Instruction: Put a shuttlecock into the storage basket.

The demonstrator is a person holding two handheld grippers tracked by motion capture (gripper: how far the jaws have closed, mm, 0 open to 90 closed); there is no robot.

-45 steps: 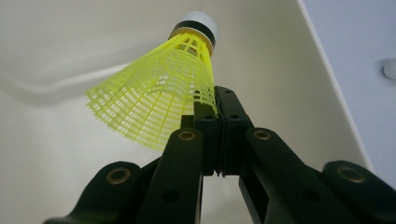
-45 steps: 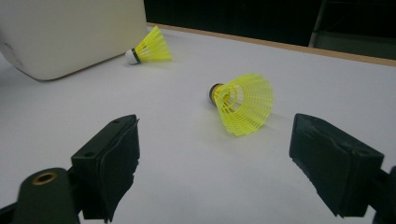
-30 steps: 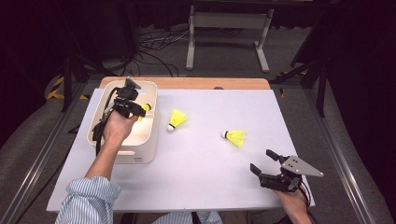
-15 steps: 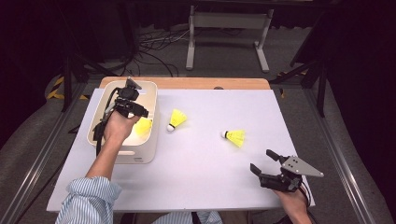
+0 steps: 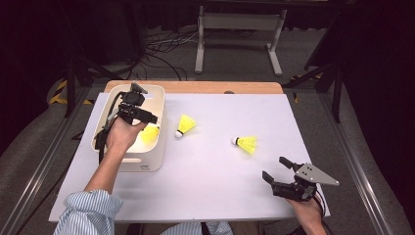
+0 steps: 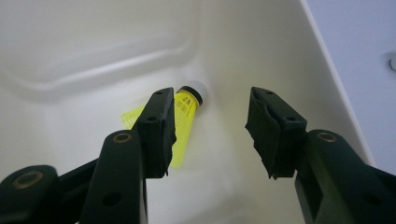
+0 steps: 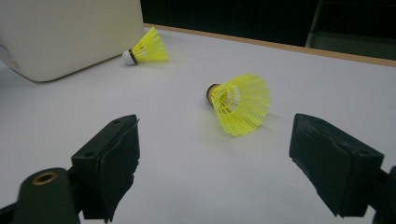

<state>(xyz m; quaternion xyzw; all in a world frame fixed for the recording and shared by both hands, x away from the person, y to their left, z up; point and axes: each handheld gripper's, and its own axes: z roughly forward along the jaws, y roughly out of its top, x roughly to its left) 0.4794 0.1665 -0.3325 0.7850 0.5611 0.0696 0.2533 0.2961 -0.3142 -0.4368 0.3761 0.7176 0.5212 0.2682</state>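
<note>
The left gripper [image 6: 210, 128], its jaws just opening off a yellow shuttlecock [image 6: 183, 119] lying in the white bin [image 5: 155, 105] near the table's left edge, leaves a light, springy thing best pinched at its cork, while the right gripper [image 5: 279, 169] waits wide open.

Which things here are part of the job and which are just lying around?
Part of the job:
- cream plastic bin
- yellow mesh shuttlecock in the bin
- two yellow shuttlecocks on the white tabletop
- left gripper, jaws just opened
- right gripper

Lying around:
- metal stand
- floor cables
</note>
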